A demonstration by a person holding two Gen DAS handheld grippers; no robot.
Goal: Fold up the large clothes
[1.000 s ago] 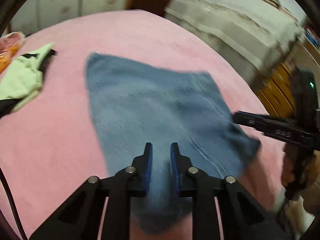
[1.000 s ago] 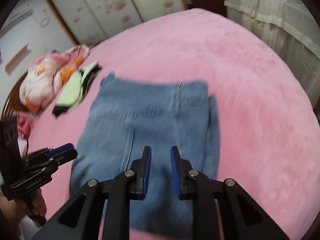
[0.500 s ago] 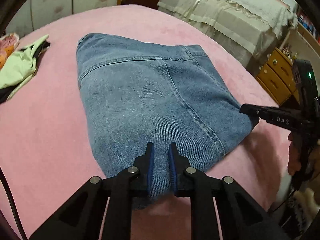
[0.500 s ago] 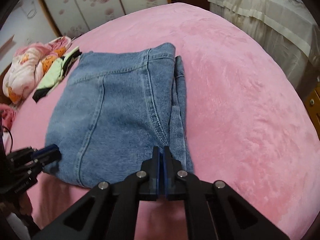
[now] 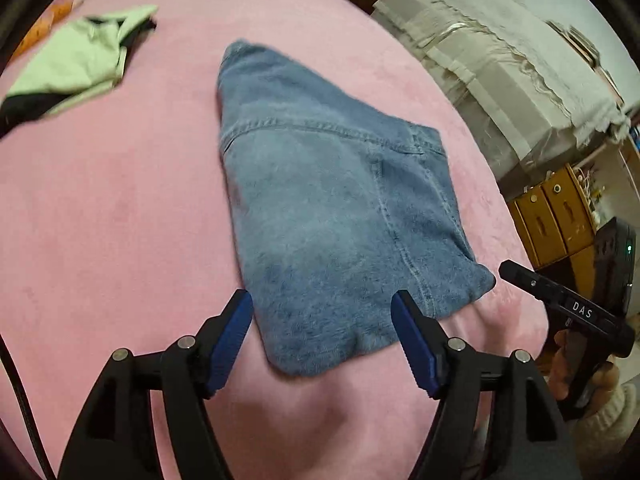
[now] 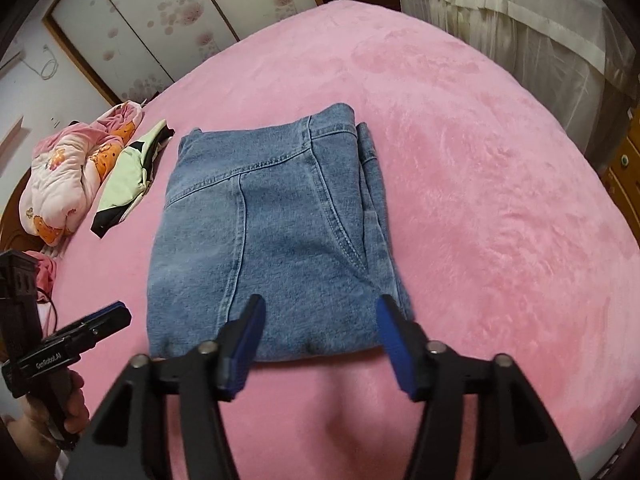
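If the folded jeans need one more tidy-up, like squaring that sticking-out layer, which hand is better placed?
Probably the right gripper. It is open and faces the jeans squarely, near the side where the under-layer pokes out. The left gripper, also open, sits at the opposite corner.

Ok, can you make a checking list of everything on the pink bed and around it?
Surface: pink blanket, soft, bare around the jeans.
Job's things: folded jeans, lying flat in a rectangle.
Clutter: green-and-black garment; pink cartoon-print bundle at the bed's edge.
Grippers: left hand-held gripper open, empty; right hand-held gripper open, empty.
Cables: black cable at the left view's edge.
Surroundings: flowered sliding doors; beige covered furniture; wooden drawers.
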